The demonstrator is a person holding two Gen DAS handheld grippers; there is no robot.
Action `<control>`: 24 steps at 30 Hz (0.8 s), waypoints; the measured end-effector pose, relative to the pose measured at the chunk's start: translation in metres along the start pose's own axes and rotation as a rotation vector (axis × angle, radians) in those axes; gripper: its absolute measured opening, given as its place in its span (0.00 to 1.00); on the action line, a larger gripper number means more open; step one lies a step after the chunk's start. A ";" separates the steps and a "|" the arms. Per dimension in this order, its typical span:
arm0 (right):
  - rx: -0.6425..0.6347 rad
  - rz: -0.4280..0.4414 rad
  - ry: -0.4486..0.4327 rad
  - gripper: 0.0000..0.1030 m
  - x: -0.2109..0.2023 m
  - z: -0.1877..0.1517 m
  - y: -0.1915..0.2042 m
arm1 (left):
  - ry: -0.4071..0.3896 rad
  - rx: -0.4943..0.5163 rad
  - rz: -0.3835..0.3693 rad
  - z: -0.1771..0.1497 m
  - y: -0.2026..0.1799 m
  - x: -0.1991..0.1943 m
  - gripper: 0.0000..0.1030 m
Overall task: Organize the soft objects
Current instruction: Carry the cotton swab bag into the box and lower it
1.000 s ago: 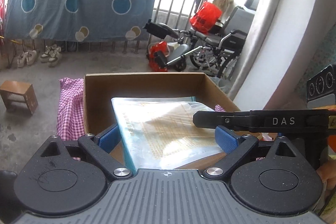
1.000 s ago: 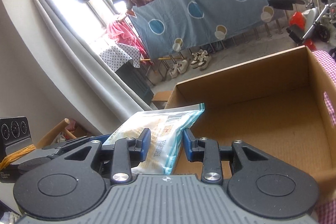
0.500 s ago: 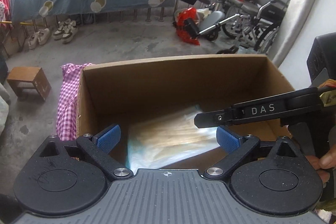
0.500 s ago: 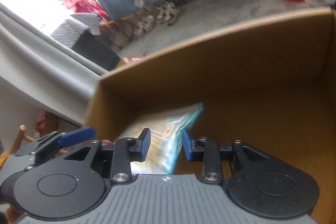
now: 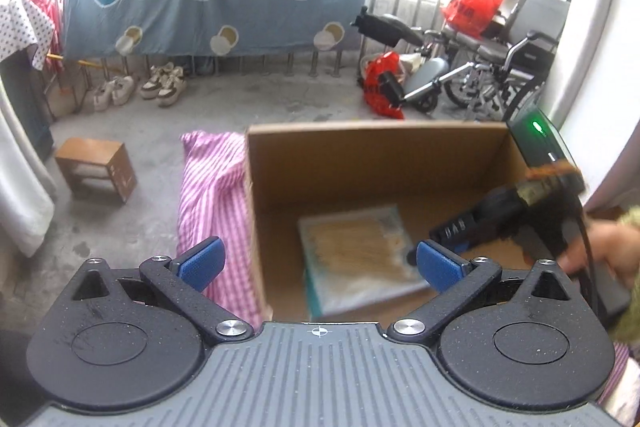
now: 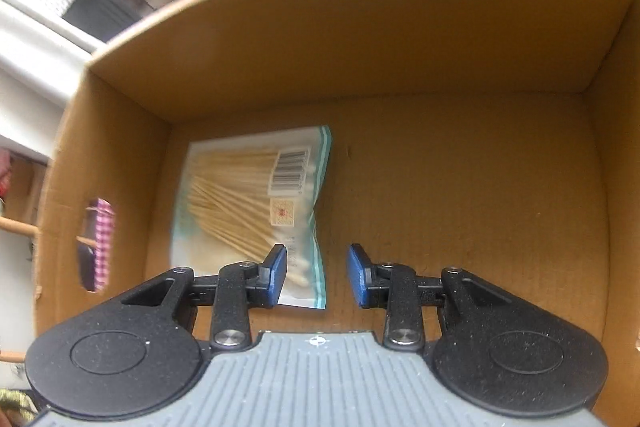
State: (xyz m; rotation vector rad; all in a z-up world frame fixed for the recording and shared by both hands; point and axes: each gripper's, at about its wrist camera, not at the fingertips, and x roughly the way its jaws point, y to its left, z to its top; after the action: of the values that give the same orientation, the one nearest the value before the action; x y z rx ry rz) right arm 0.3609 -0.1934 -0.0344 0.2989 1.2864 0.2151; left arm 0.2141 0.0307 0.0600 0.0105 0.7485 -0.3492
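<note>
A clear plastic bag of cotton swabs [image 6: 252,207] with a barcode label lies flat on the floor of an open cardboard box [image 6: 360,27]. My right gripper [image 6: 317,275] is open and empty just above the bag's near edge, inside the box. The bag also shows in the left wrist view [image 5: 360,255], inside the box [image 5: 360,155]. My left gripper [image 5: 318,265] is open and empty, held above the box's near left side. The right gripper's body [image 5: 480,227] reaches into the box from the right.
A pink checked cloth [image 5: 212,195] hangs beside the box on the left. A small wooden stool [image 5: 96,171] stands on the concrete floor. A wheelchair [image 5: 492,67], red bags and shoes [image 5: 160,87] sit by the far railing under a blue sheet.
My right gripper carried the bag down into the box and opened, leaving it on the box floor. My left gripper pulled back and to the left.
</note>
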 end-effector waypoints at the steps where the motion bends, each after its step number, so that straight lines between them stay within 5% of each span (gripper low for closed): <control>1: -0.003 -0.011 0.002 0.35 0.002 0.001 0.001 | 0.004 0.000 0.004 -0.006 0.001 -0.001 1.00; 15: 0.018 -0.032 -0.016 0.22 0.009 0.012 0.022 | 0.070 -0.092 -0.044 -0.031 0.021 0.016 0.99; 24: -0.102 -0.074 -0.043 0.21 0.007 0.012 0.042 | 0.079 -0.075 -0.077 -0.037 0.016 0.021 0.99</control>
State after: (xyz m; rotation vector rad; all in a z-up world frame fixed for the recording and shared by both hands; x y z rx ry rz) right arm 0.3751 -0.1526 -0.0239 0.1679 1.2369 0.2099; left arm 0.2085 0.0445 0.0170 -0.0752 0.8416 -0.3955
